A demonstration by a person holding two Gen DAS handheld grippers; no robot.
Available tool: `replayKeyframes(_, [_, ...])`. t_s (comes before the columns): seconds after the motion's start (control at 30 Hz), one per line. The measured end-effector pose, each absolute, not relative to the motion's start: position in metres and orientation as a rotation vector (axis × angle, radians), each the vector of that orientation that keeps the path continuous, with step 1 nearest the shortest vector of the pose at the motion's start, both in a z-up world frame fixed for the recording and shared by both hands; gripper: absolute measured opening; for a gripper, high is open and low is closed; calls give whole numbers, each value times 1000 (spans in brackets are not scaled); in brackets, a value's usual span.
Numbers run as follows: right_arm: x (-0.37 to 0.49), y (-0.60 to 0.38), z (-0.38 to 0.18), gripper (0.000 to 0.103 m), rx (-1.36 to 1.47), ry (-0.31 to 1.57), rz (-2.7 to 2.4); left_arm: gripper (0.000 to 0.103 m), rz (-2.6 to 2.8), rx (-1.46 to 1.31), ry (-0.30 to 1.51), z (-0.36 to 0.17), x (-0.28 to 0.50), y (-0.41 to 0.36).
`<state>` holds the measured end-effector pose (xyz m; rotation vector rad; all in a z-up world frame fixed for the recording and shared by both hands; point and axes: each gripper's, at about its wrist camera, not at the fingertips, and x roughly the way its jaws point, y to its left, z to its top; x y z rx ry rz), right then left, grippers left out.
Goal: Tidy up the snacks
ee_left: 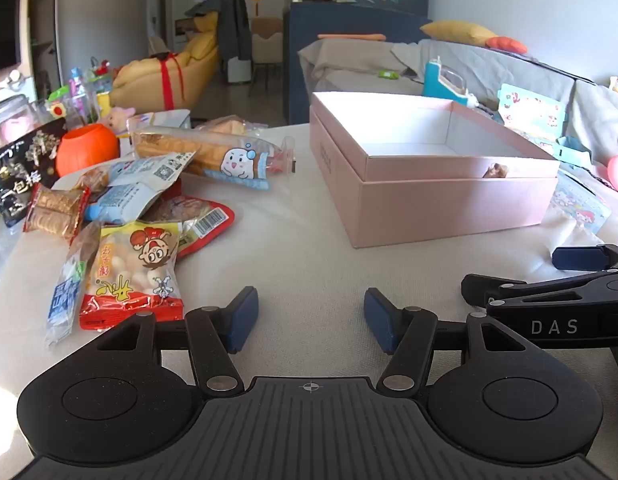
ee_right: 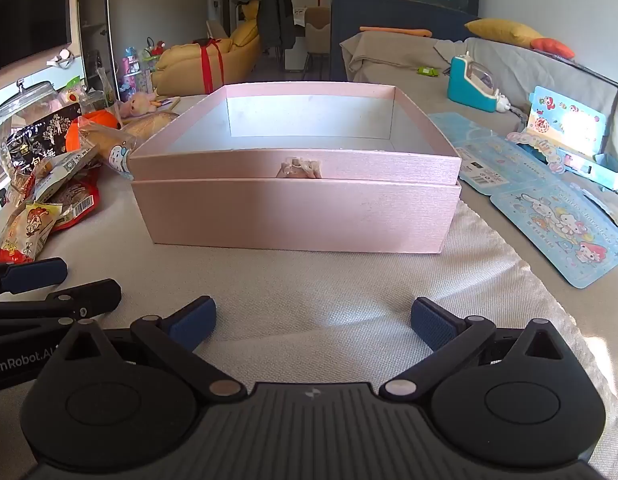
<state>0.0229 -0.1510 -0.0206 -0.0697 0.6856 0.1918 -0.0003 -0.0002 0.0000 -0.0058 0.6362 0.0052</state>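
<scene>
Both tools hover with nothing between their pads: right tool spread wide before the pink box, left tool partly open beside the snack pile.

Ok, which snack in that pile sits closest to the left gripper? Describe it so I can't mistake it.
Start at the pink box; the snack pile lies left of it on the pale cloth. The nearest packet is the yellow and red bag of white balls, just ahead of the left gripper. Only it shows a wide-eyed cartoon child's face.
</scene>
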Motion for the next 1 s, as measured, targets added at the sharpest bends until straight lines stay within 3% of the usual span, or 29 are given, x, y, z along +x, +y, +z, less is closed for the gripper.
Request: replayKeyframes(1.0, [22, -151, -20, 103, -69, 678, 192, 64, 3, -12, 646, 0, 0, 0])
